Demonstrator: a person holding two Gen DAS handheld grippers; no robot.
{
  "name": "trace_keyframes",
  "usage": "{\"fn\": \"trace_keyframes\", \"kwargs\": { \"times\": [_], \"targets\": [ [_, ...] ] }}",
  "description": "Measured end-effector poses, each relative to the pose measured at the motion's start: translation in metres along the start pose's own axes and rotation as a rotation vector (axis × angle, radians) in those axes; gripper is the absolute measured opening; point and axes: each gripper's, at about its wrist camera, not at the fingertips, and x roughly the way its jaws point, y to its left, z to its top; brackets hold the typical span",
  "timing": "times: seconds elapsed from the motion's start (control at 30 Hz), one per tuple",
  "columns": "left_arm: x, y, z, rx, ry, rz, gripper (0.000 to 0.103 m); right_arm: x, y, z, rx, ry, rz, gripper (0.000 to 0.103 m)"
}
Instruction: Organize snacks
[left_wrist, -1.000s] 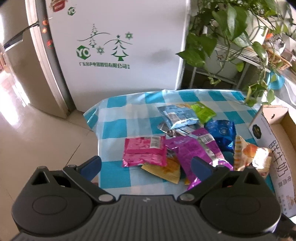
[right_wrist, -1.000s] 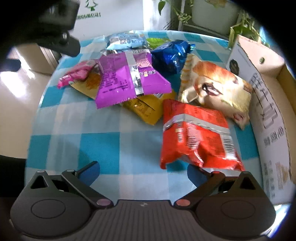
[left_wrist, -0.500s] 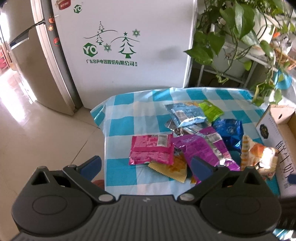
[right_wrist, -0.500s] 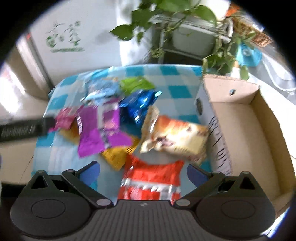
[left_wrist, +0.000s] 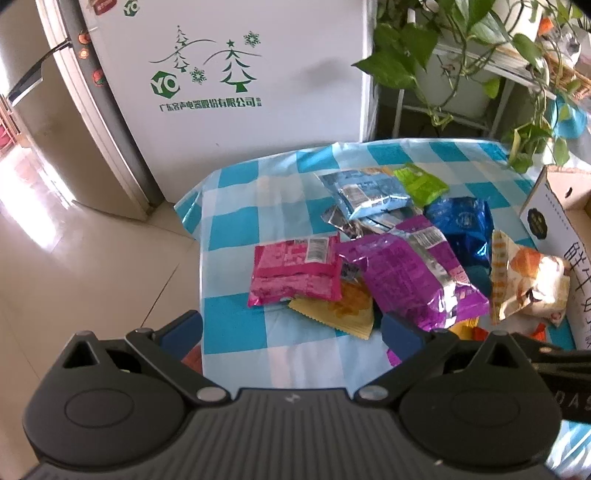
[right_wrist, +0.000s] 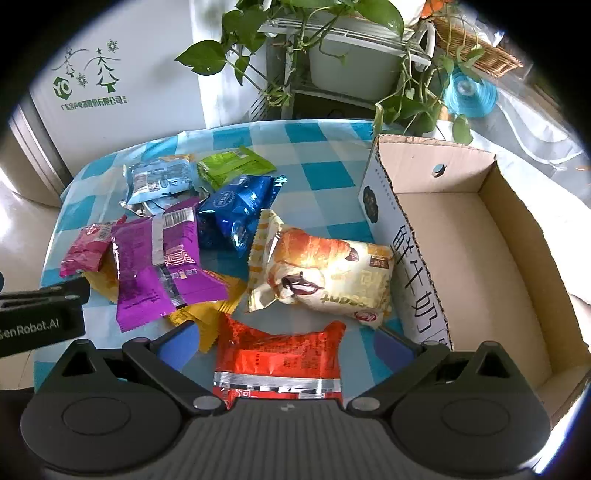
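Note:
Several snack packets lie in a loose pile on the blue-checked tablecloth. A red packet lies nearest, between the open fingers of my right gripper, which is empty. Beyond it lie a croissant packet, a purple packet, a dark blue one, a green one, a light blue one and a pink one. My left gripper is open and empty, above the table's near left edge, short of the pink packet and purple packet.
An open, empty cardboard box stands at the table's right side. A white cabinet and a metal fridge stand behind, with potted vines on a rack at the back right. Tiled floor lies to the left.
The right gripper pulled back and rose, so the box and the whole pile came into view, the red packet now between its fingers. The left gripper shifted slightly; its view slid right.

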Motion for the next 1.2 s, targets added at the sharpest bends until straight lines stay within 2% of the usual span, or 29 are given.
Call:
{"fn": "trace_keyframes", "kwargs": {
  "times": [0.87,1.2],
  "targets": [
    [0.0,-0.008,-0.003,0.035,0.001,-0.005,0.102,0.004,-0.003,-0.004,0.037,-0.033,0.007,0.103],
    [-0.003,-0.014,-0.003,0.049,-0.017,0.027,0.102,0.004,-0.003,-0.003,0.03,-0.049,-0.011,0.103]
  ]
}}
